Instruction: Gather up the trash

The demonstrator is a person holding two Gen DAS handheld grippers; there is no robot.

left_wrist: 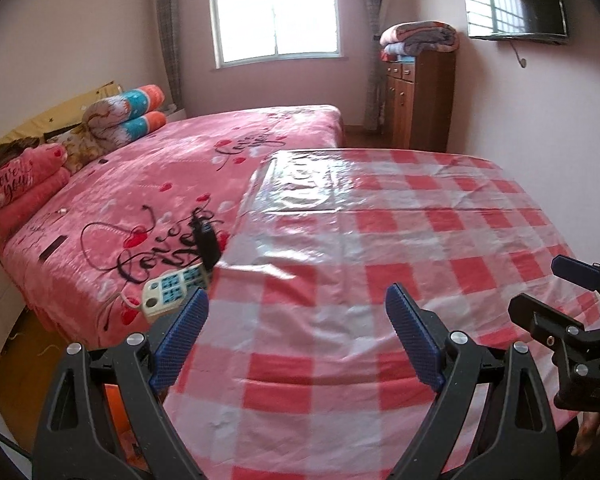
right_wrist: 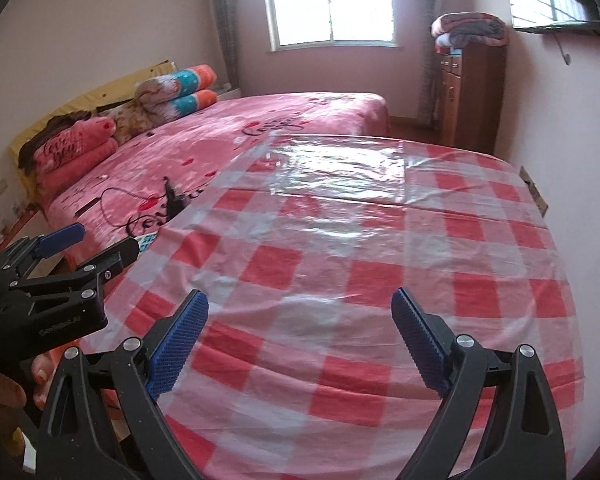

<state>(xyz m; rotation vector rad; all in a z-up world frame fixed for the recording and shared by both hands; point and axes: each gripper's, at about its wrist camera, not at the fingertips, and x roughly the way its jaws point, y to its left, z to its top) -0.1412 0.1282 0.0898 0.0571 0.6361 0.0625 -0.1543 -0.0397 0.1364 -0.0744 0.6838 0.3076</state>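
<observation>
My left gripper (left_wrist: pixel 297 292) hovers open over the near left part of a table with a red-and-white checked plastic cloth (left_wrist: pixel 380 240), with nothing between its blue pads. My right gripper (right_wrist: pixel 299 295) is open too, above the same cloth (right_wrist: pixel 360 248), and holds nothing. Each shows in the other's view: the right gripper (left_wrist: pixel 540 284) at the right edge, the left gripper (right_wrist: pixel 104 240) at the left edge. On the pink bed beside the table lie a white-and-blue remote (left_wrist: pixel 174 290) and a black plug-like object (left_wrist: pixel 206 240). I cannot pick out any trash.
A bed with a pink blanket (left_wrist: pixel 160 168) runs along the table's left side, with folded quilts and pillows (left_wrist: pixel 128 116) at its head. A wooden cabinet (left_wrist: pixel 418 100) topped with blankets stands at the back right. A television (left_wrist: pixel 514 0) hangs on the right wall.
</observation>
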